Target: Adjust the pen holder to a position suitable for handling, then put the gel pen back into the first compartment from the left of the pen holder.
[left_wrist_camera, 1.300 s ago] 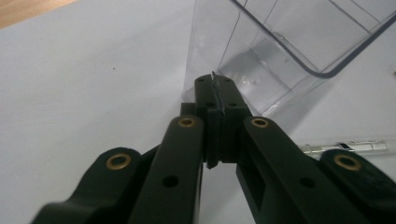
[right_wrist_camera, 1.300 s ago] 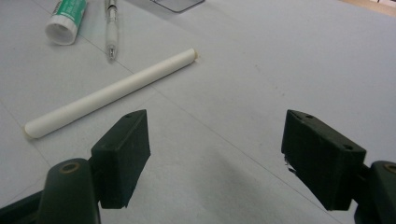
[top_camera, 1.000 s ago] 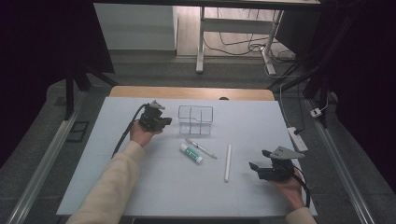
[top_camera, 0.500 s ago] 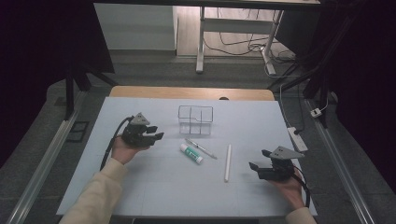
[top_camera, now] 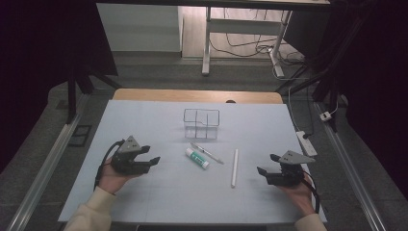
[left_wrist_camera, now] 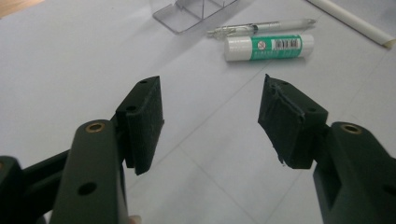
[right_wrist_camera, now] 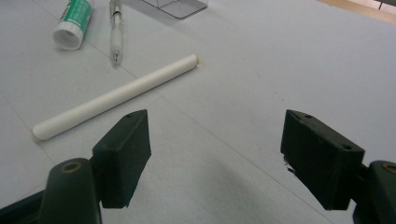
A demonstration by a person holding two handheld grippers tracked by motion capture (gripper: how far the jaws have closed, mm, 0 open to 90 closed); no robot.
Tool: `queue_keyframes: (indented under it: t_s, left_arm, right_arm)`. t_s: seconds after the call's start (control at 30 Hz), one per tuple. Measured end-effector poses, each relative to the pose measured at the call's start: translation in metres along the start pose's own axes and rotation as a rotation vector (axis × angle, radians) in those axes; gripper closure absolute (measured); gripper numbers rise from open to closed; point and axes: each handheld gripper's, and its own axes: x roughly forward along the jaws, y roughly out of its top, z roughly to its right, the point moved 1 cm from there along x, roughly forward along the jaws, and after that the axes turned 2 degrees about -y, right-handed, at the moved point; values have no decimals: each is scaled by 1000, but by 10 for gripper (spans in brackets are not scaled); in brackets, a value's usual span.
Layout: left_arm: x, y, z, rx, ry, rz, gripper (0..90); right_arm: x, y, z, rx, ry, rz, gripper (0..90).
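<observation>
On the pale blue table mat (top_camera: 144, 120) a clear divided plastic box (top_camera: 201, 123) stands at the centre back. In front of it lie a clear pen (top_camera: 206, 152), a green-and-white glue stick (top_camera: 197, 158) and a white rolled tube (top_camera: 234, 167). My left gripper (top_camera: 150, 155) hovers at the left, pointing right toward the glue stick (left_wrist_camera: 266, 46) and pen (left_wrist_camera: 261, 28). Its jaws have just been opening and nothing is between them (left_wrist_camera: 210, 84). My right gripper (top_camera: 267, 163) is open and empty at the right, with the tube (right_wrist_camera: 116, 95) lying ahead to its left.
A wooden tabletop edge (top_camera: 197, 96) runs behind the mat. Metal rails flank the table on both sides. A power strip (top_camera: 308, 143) lies past the right edge. Cables and a desk frame stand on the floor beyond.
My left hand has drawn away from the clear box, toward the near left of the mat, and its jaws have gone from shut to open. The right hand has stayed put.
</observation>
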Motion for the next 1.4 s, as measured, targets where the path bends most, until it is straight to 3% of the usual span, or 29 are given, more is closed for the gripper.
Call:
queue_keyframes:
  t_s: [0.1, 0.43, 1.1, 1.4]
  left_arm:
    - [-6, -7, 1, 9, 9, -1, 395]
    - [-18, -27, 0, -23, 13, -3, 382]
    - [-6, -30, 1, -14, -14, -34, 367]
    - [-8, -29, 1, -27, 0, -29, 356]
  right_arm:
    - [0, 1, 0, -3, -4, -1, 244]
    - [-3, 5, 0, -5, 15, 13, 254]
    - [11, 35, -12, -13, 63, 13, 262]
    - [20, 50, -19, -3, 94, 1, 267]
